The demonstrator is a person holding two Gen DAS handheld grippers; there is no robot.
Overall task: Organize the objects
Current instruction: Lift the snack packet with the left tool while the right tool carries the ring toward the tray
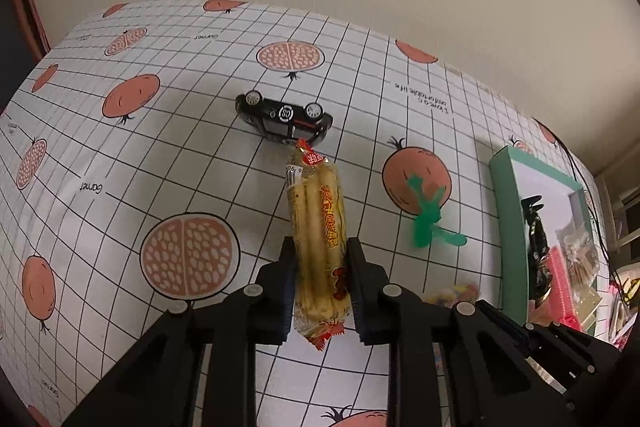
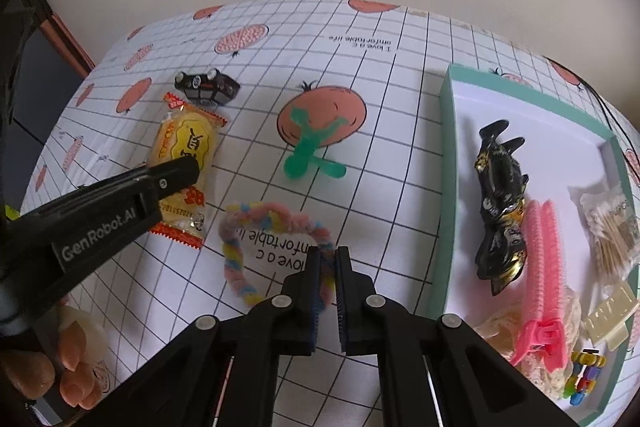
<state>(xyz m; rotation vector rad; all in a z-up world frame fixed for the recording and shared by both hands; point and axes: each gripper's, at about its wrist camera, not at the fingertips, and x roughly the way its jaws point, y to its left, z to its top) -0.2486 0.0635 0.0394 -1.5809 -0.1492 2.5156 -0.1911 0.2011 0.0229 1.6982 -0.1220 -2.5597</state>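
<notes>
- My left tongs (image 1: 320,259) are closed on the snack packet (image 1: 318,239), one pad on each long side near its near end; I took it there so the packet stays flat and points straight ahead. From the right-hand camera the same tongs (image 2: 182,169) come in from the left edge of the table over the packet (image 2: 186,163), whose far end lies just beside the toy car; I cannot tell whether it is lifted clear of the table yet.
- The toy car (image 1: 285,117) lies tipped over with its wheels showing, toward the far left of the table (image 1: 120,147); nothing holds it, so I judge it is still waiting its turn.
- The green plastic piece (image 2: 310,147) lies loose near the middle of the table, over a printed fruit; untouched too.
- My right tongs (image 2: 327,259) are nearly shut, pinching the near side of the fuzzy loop (image 2: 256,227) of pastel twisted wire; a thin soft thing needs that narrow grip, and the rest of the loop rests on the table toward its near edge.
- The tray (image 2: 448,187) sits at the right edge of the table, already holding a black hair clip (image 2: 500,207), a pink hair clip (image 2: 544,267), a cotton swab bag (image 2: 612,231) and small bits; I judge both held things belong there next.
</notes>
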